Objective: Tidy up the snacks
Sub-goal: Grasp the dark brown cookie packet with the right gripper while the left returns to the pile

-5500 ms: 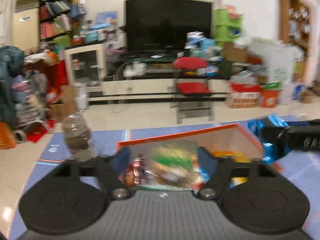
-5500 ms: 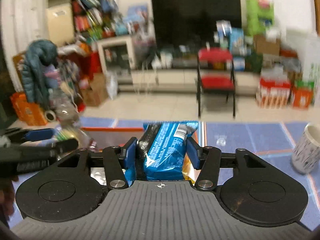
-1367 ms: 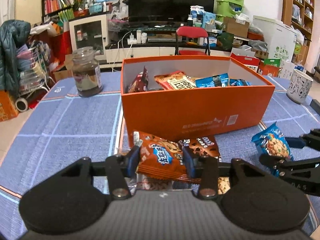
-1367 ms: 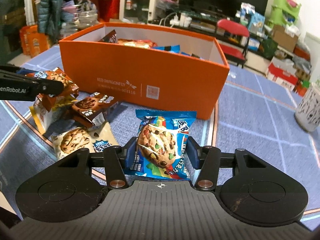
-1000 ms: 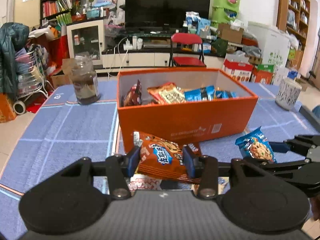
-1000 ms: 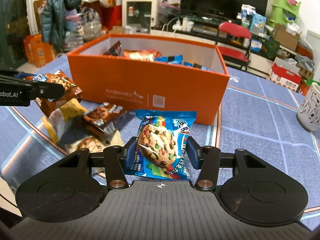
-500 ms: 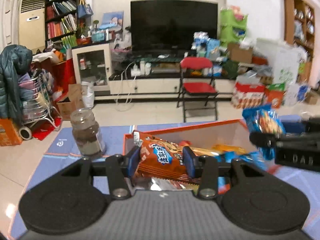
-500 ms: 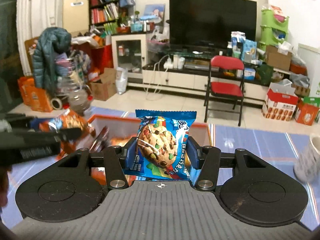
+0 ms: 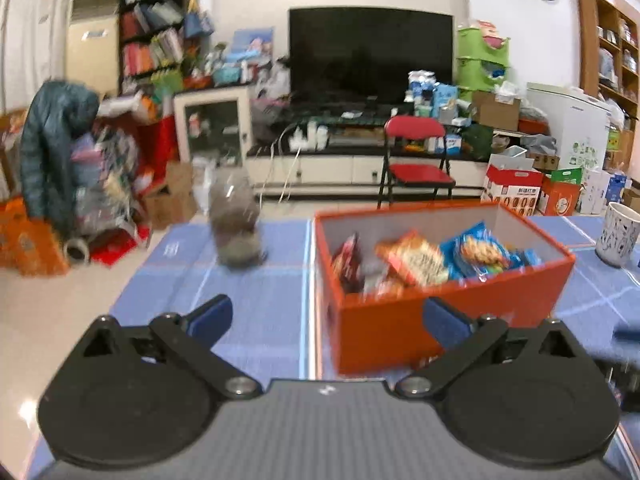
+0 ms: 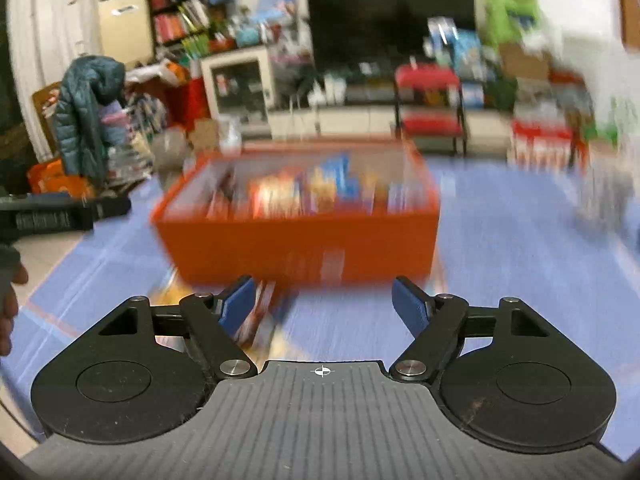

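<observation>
Blue checked tablecloth (image 9: pixel 248 320): orange cardboard box (image 9: pixel 440 320) is part-filled with snack packets (image 9: pixel 412 260). Left gripper (image 9: pixel 326 316) and right gripper (image 10: pixel 325 304), just opened, are spread and empty; loose packets (image 10: pixel 256 316) are left at the box's near side.

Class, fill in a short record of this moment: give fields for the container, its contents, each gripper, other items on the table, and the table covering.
container: orange box, open top
contents: snack packets, red, orange and blue, piled loosely
left gripper: open, nothing between its pads; jaws have just been opening
right gripper: open, empty; jaws have just been opening
other items: glass jar left of the box, patterned cup to its right, more packets in front of it
table covering: blue cloth with pale lines
</observation>
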A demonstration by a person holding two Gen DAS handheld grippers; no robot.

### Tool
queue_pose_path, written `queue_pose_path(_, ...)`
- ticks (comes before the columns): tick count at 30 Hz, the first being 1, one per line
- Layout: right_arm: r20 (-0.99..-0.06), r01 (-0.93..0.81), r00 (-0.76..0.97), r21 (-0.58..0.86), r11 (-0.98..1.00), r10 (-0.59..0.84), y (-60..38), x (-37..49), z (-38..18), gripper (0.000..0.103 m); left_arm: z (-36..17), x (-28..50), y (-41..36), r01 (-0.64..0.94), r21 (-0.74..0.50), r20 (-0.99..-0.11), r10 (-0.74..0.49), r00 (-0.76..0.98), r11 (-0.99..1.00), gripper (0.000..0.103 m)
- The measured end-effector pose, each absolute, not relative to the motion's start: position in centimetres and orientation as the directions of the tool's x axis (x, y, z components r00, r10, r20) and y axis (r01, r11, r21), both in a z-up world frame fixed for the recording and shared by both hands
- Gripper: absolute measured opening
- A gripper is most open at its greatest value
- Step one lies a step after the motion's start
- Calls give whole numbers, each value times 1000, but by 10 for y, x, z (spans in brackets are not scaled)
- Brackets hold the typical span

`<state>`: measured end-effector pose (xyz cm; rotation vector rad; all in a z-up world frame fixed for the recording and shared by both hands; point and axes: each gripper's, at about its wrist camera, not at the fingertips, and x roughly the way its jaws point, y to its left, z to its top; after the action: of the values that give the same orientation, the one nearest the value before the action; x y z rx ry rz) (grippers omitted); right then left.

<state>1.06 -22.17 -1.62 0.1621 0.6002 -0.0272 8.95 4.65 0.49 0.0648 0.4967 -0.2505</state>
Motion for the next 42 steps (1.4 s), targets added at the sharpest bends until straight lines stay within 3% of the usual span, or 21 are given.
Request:
queue_pose_path(7,-582,178,812,167,970,-48,-183,-24,-67,66,-24,81,66,258,4,-527,-217,822,966,102)
queue_pose_path(11,-560,197,824,142,970,-86,-172,-3,-64,68,-33,94,79,241,45,-544,-178,820,969,102)
queue_pose_path(15,-561,133,827,120,984,-44,-164,43,-56,68,-43,110,95,227,3,-574,-184,798,974,102)
queue_pose_path(24,-659,73,752,83,994,0,-151,123,-80,60,-51,113,97,337,-36,-607,-288,741,941,102)
queue_pose_path(28,-679,63,734,34,997,-23,-148,129,-92,40,-50,106,81,383,-12,-606,-312,732,924,102)
queue_pose_path(42,-623,-32,782,-28,999,8,-199,68,-46,40,-54,92,16,495,26,-602,-382,701,868,100)
